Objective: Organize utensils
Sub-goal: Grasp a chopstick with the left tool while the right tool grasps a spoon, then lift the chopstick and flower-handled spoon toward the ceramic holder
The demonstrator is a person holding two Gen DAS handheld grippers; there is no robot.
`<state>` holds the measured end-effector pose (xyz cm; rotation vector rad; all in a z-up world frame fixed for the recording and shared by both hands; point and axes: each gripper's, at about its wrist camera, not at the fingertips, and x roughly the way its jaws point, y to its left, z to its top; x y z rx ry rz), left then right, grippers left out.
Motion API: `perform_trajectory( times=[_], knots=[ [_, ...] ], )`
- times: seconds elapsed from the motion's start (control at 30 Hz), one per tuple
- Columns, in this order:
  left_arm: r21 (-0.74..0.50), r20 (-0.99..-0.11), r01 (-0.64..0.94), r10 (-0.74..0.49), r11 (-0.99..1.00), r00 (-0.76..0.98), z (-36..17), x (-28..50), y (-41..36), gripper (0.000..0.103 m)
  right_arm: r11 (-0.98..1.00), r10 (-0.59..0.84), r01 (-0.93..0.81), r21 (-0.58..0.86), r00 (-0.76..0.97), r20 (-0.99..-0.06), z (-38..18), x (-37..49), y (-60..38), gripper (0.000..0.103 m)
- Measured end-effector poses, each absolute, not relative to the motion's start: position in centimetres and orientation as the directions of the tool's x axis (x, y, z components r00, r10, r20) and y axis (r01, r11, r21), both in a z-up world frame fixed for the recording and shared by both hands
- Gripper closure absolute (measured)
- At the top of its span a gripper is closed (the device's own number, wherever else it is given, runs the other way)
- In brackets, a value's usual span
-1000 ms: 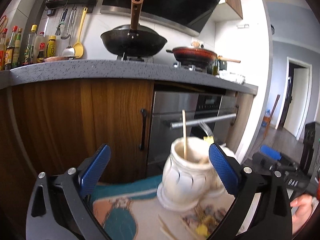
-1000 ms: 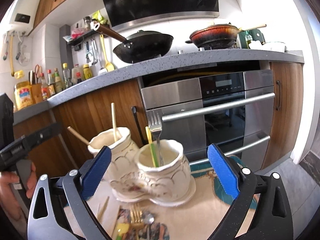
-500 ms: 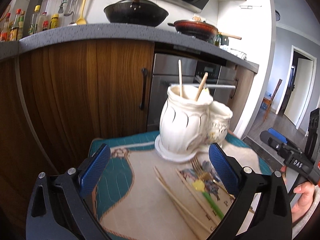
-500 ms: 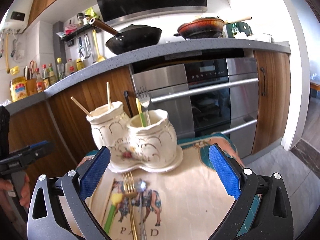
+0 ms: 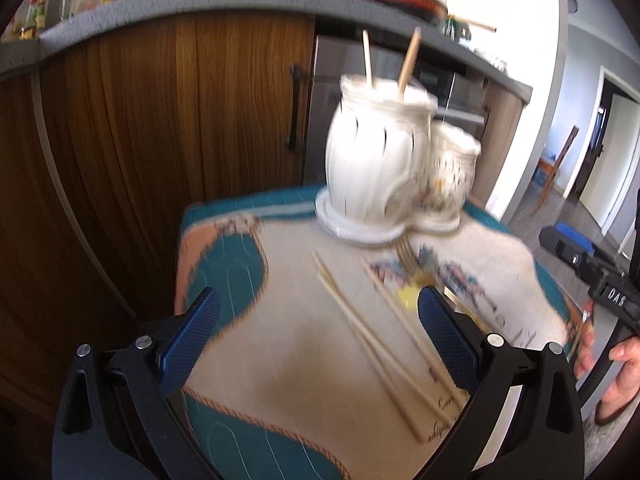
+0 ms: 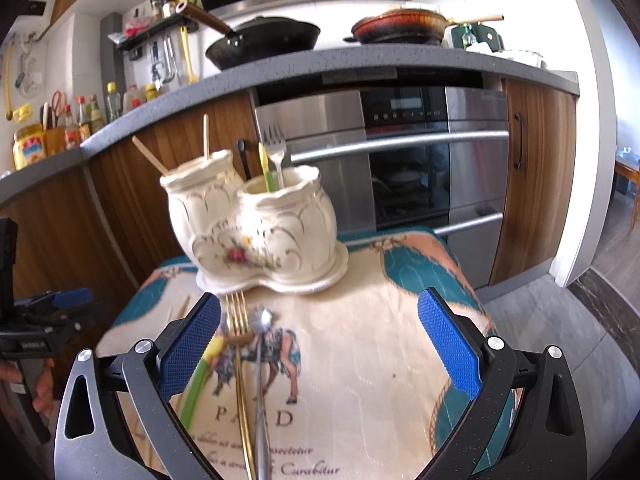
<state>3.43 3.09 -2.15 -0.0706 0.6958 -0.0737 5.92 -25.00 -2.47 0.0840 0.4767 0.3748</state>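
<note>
A white two-pot ceramic utensil holder [image 6: 256,232] stands at the far side of a patterned cloth; it also shows in the left wrist view [image 5: 392,168]. One pot holds two chopsticks [image 5: 408,62], the other a fork [image 6: 276,152] and a green-handled utensil [image 6: 266,172]. On the cloth lie a gold fork [image 6: 239,360], a silver spoon [image 6: 261,380], a green-and-yellow utensil [image 6: 200,380] and several chopsticks [image 5: 360,332]. My left gripper [image 5: 318,336] is open and empty above the cloth. My right gripper [image 6: 318,340] is open and empty, the loose cutlery near its left finger.
The cloth-covered table [image 6: 360,360] stands in front of wooden cabinets [image 5: 180,120] and a steel oven [image 6: 400,160]. Pans [image 6: 264,40] sit on the counter above. Floor [image 6: 560,320] lies to the right.
Both grippers have pulled back and tilted down from the holder. The holder now sits farther off, and the loose cutlery and chopsticks on the cloth have come into view.
</note>
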Motion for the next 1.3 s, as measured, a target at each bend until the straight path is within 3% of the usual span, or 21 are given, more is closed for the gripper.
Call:
perform_trajectory(
  times=[0.23, 0.4, 0.5, 0.57, 0.63, 0.73, 0.87, 1.0, 1.13, 1.2, 1.3],
  knots=[
    [-0.023, -0.724, 0.068, -0.064, 0.997, 0.687, -4.6, 3.5, 1.4, 0.008, 0.925, 0.379, -0.343, 0.163, 0.806, -0.455, -2.8, 6.1, -24.8, 0.005],
    [-0.045, -0.740, 0.092, -0.095, 0.995, 0.665, -4.9, 3.5, 1.0, 0.021, 0.926, 0.375, -0.343, 0.155, 0.805, -0.460, -2.8, 6.2, -24.7, 0.005],
    [-0.051, -0.746, 0.100, -0.104, 0.994, 0.657, -4.9, 4.0, 0.4, 0.033, 0.924, 0.381, -0.342, 0.168, 0.801, -0.463, -2.9, 6.3, -24.7, 0.005],
    [-0.054, -0.750, 0.097, -0.104, 0.994, 0.653, -5.0, 4.7, 0.2, 0.049, 0.922, 0.387, -0.349, 0.168, 0.797, -0.464, -2.9, 6.3, -24.5, 0.005],
    [-0.091, -0.755, 0.099, -0.133, 0.991, 0.642, -5.2, 5.6, 0.0, 0.053, 0.921, 0.388, -0.358, 0.157, 0.796, -0.464, -2.9, 6.2, -24.3, 0.005],
    [-0.093, -0.773, 0.085, -0.126, 0.992, 0.622, -5.7, 6.8, -0.2, 0.071, 0.920, 0.388, -0.369, 0.135, 0.797, -0.464, -2.9, 6.1, -24.0, 0.005],
    [-0.116, -0.778, 0.050, -0.122, 0.992, 0.617, -6.4, 7.8, 0.2, 0.088, 0.918, 0.376, -0.387, 0.087, 0.777, -0.505, -3.4, 6.3, -23.5, 0.005],
    [-0.138, -0.768, 0.024, -0.123, 0.990, 0.629, -6.4, 8.1, 0.9, 0.097, 0.906, 0.373, -0.420, 0.050, 0.738, -0.563, -4.4, 6.7, -22.5, 0.009],
    [-0.144, -0.755, 0.029, -0.129, 0.989, 0.643, -6.0, 7.7, 1.2, 0.099, 0.890, 0.379, -0.456, 0.030, 0.700, -0.605, -5.2, 7.1, -21.4, 0.027],
    [-0.149, -0.751, 0.038, -0.138, 0.988, 0.645, -5.8, 7.4, 1.3, 0.099, 0.883, 0.382, -0.467, 0.038, 0.671, -0.636, -5.8, 7.6, -20.9, 0.045],
    [-0.169, -0.743, 0.050, -0.161, 0.984, 0.650, -5.5, 6.9, 1.5, 0.099, 0.870, 0.393, -0.491, 0.056, 0.619, -0.679, -6.3, 8.5, -19.9, 0.060]
  ],
)
